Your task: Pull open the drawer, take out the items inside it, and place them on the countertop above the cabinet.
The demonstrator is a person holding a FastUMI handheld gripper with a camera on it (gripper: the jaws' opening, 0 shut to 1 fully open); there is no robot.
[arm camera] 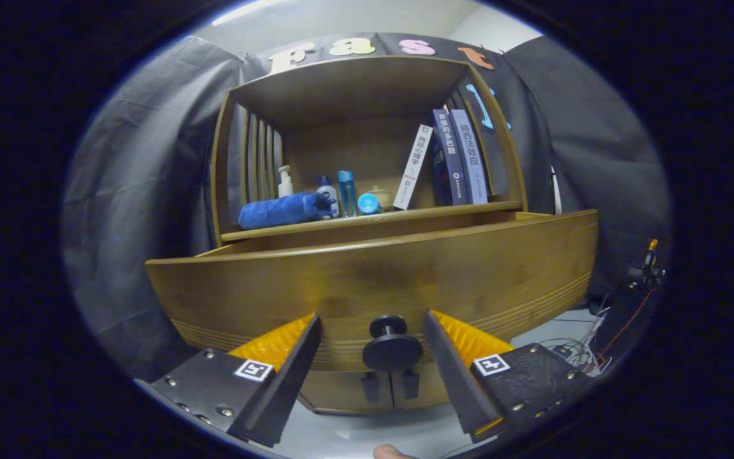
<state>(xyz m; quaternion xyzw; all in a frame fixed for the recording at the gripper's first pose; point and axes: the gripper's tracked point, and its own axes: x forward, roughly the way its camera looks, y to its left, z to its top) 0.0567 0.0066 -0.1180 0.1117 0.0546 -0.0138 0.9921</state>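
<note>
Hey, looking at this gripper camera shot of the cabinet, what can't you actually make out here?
- Drawer contents: the drawer front, seen head-on in the gripper view, hides the inside.
- Grip on the knob: it sits between the open gripper fingers, contact unclear.
- Small pale item behind the bottles on the countertop: too small to identify.
- Cabinet doors below: mostly covered by the fingers.

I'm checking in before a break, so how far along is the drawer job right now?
Done: the drawer already stands pulled out from the cabinet. In hand: the gripper is open, its fingers either side of the round knob, not pressing it. Left: taking out what is inside, hidden behind the drawer front, and setting it on the countertop.
</note>
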